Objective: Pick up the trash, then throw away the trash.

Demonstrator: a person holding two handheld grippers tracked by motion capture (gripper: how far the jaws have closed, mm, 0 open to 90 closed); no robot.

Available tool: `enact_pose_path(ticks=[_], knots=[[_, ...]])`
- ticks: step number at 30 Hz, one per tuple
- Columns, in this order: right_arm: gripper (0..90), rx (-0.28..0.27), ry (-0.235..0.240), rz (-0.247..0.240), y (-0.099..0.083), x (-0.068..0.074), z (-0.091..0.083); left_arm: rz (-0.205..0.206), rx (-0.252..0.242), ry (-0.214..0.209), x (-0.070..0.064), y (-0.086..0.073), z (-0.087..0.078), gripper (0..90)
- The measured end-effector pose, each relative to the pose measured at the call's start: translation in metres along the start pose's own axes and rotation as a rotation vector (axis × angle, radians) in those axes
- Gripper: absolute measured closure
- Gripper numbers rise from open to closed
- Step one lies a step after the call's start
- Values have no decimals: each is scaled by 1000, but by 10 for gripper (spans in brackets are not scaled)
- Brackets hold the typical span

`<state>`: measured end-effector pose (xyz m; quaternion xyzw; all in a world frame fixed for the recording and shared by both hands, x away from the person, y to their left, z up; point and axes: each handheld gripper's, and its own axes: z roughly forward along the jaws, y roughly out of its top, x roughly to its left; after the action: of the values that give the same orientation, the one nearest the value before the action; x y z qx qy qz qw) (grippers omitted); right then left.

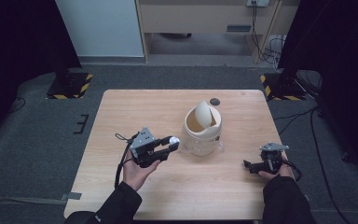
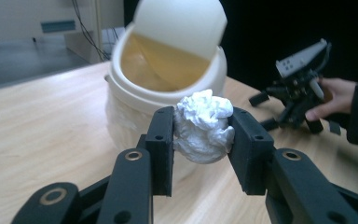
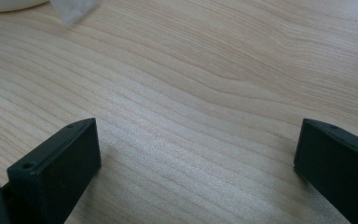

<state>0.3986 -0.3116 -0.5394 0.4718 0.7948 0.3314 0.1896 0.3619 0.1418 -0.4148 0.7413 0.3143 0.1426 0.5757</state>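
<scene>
A cream bin [image 1: 203, 131] with a tilted swing lid [image 1: 203, 113] stands near the table's middle; its opening [image 2: 165, 65] faces the left gripper. My left gripper [image 1: 172, 144] is shut on a crumpled white paper ball [image 2: 204, 126], held just left of the bin and slightly above the table. The paper ball [image 1: 173, 139] shows white at the jaw tips. My right gripper [image 1: 248, 164] rests low at the table's right, open, with bare wood between its fingers [image 3: 58, 163]. From the left gripper view, the right gripper [image 2: 265, 111] sits beyond the bin, a hand behind it.
The wooden table [image 1: 121, 116] has a small dark round disc [image 1: 214, 101] behind the bin. A clear plastic liner [image 1: 214, 147] pokes out around the bin's base. Black stands with yellow-striped bases [image 1: 70, 86] flank the table on the grey floor.
</scene>
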Motion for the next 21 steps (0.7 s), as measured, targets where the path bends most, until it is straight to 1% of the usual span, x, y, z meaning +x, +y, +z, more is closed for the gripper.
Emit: enact_pose_path(ticks=[3, 10, 15, 21], knots=[[6, 0, 0, 0, 0, 0, 0, -3, -9, 9, 4, 4, -1, 629], [6, -1, -1, -3, 0, 0, 0, -1, -41, 29, 14, 16, 5, 630], [6, 1, 1, 0, 0, 0, 0, -8, -54, 48, 21, 19, 9, 630], [6, 0, 0, 0, 0, 0, 0, -10, -64, 59, 27, 23, 18, 629]])
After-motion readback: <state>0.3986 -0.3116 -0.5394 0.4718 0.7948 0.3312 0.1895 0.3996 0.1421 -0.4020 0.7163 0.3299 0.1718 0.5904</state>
